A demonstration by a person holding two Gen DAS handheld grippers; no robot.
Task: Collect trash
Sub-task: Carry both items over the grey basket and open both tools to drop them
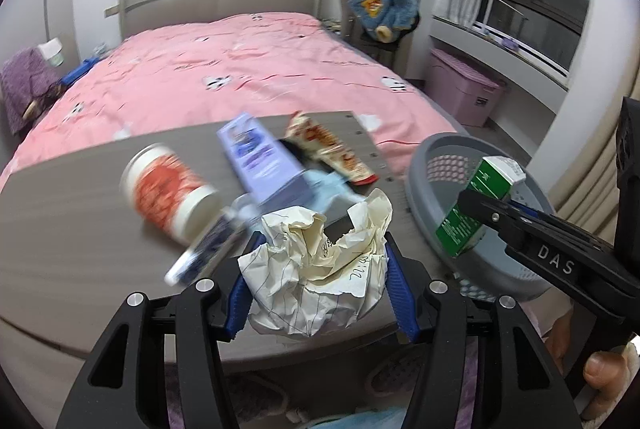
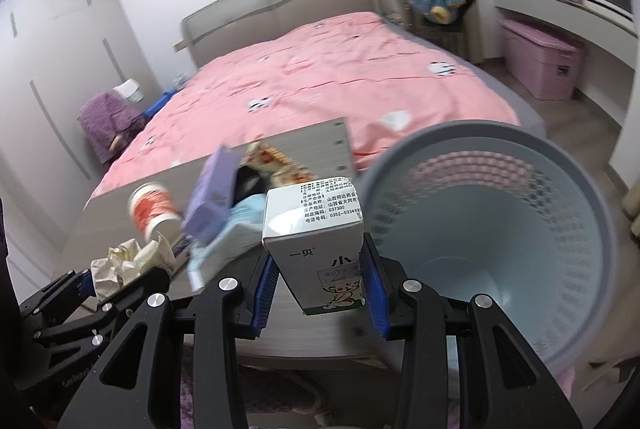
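Note:
My left gripper (image 1: 320, 269) is shut on a crumpled paper ball (image 1: 316, 269) above the near edge of the grey table (image 1: 80, 221). My right gripper (image 2: 320, 269) is shut on a green and white medicine box (image 2: 316, 245), held beside the rim of the grey waste basket (image 2: 592, 269). In the left wrist view the box (image 1: 472, 209) hangs over the basket (image 1: 424, 165). A red and white cup (image 1: 168, 193), a purple box (image 1: 264, 165), a red snack wrapper (image 1: 332, 153) and a blue wrapper (image 1: 332, 185) lie on the table.
A bed with a pink cover (image 1: 240, 77) lies beyond the table. A pink storage box (image 1: 464, 85) and a chair with a blue coat (image 1: 384, 13) stand at the right. A purple cloth (image 1: 24, 85) is at the left.

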